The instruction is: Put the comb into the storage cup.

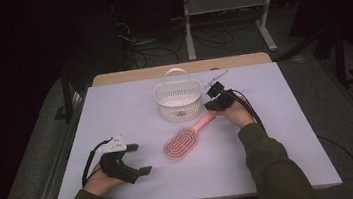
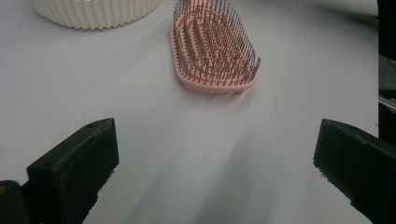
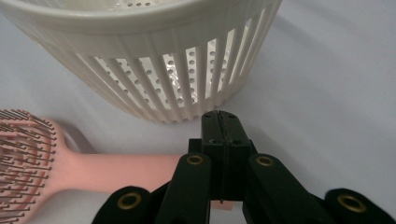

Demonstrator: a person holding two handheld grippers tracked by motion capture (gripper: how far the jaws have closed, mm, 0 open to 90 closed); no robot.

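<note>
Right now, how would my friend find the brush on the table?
Look at the white table, then the white slatted basket near its far edge. Just in front lies the hairbrush, bristles up, its handle under the right gripper. It is the only pink thing there.

The hairbrush [image 2: 212, 51] looks like smooth pink plastic with thin dark bristles. The slotted basket [image 3: 154, 60] is cream plastic with a slight sheen. The surface [image 1: 130, 110] is matt, pale and smooth, with a wooden far edge.
</note>
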